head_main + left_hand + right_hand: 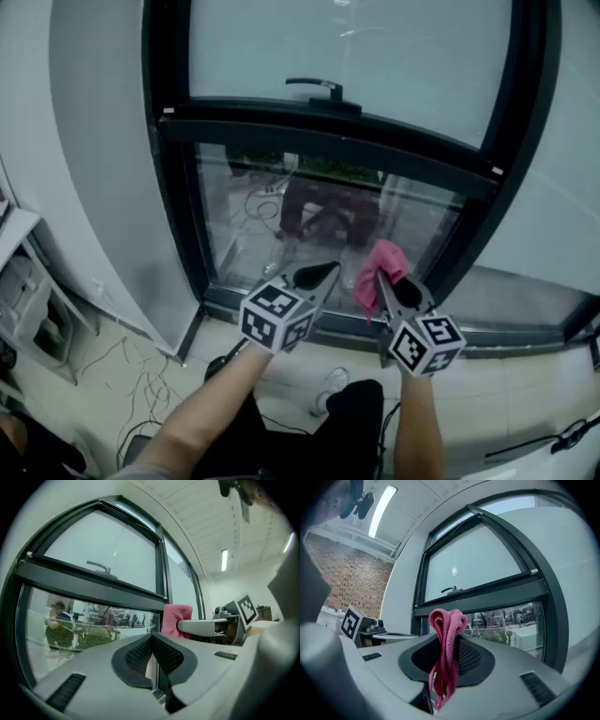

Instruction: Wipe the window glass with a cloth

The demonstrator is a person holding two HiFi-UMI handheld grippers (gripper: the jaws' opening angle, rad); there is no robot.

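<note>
Your R tool (447, 654) is shut tight on the pink cloth (448, 626). The cloth is pinched in a bunch, w/ a soft lump poking out past the tips and a tail hanging down behind. Your L tool (152, 641) is shut too, w/ nothing in it, and sits just beside the R one. In the head view the cloth is up by the btm right corner of the low glass (272, 220). Can't tell if it's touching.

Handling: the cloth looks light, soft & floppy, so it shouldn't hurt the glass. It'll likely squash flat when pushed, so I think the lump out front is the bit to rub with. The hold is near the middle of the bunch, which seems fine (a hold at one end would let it flap). The glass is hard & smooth and could break, so I'd keep the hard tips off it.

Room: the low glass is boxed in by the dark frame (180, 234) at left, right & btm, w/ the thick bar (328, 141) on top. Most of the open glass lies up & to the left of the cloth. The handle (319, 87) and the milky top pane (375, 47) are above the bar, well apart from both tools. The corners will prob. be the tight spots.
</note>
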